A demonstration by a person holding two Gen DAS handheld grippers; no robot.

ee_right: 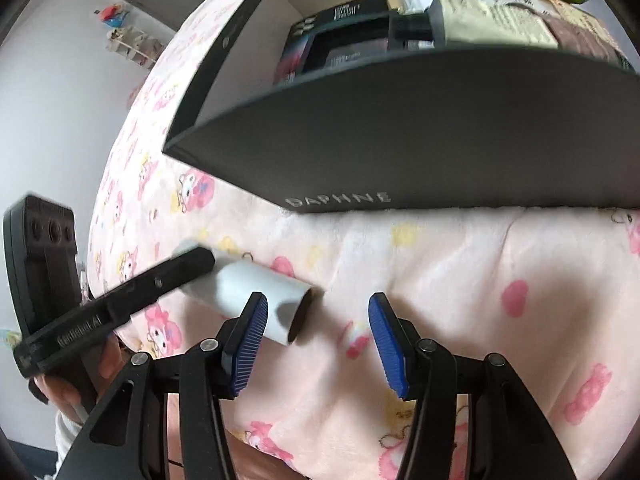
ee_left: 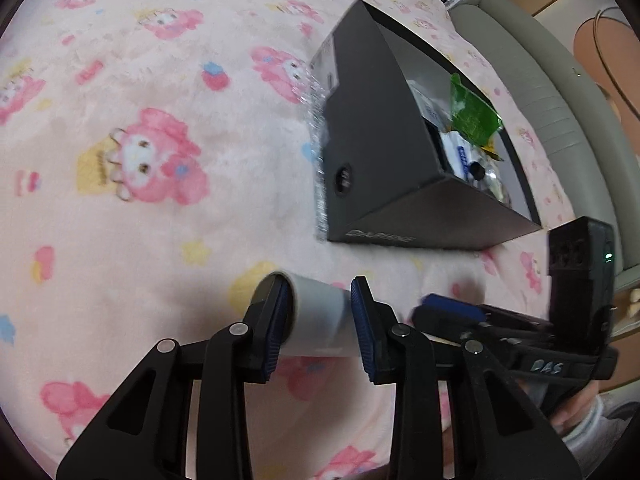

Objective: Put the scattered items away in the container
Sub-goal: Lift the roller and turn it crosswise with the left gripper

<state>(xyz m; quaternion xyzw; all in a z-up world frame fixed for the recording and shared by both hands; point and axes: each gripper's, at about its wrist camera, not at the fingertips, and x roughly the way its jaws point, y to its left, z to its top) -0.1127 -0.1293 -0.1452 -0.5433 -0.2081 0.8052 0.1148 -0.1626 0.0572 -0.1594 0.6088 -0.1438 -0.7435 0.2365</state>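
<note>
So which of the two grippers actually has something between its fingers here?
The left gripper: its fingers clamp the white cardboard tube above the pink blanket. The right gripper stands open, nothing between its fingers, near the black box.

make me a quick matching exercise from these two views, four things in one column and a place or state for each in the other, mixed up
Things:
1. left gripper
2. right gripper
3. green packet
4. blanket

Places or states:
a. spread under the box
b. open, nothing between the pads
c. inside the dark box
d. shut on the white tube

Pairs: 1-d, 2-b, 3-c, 4-a
</note>
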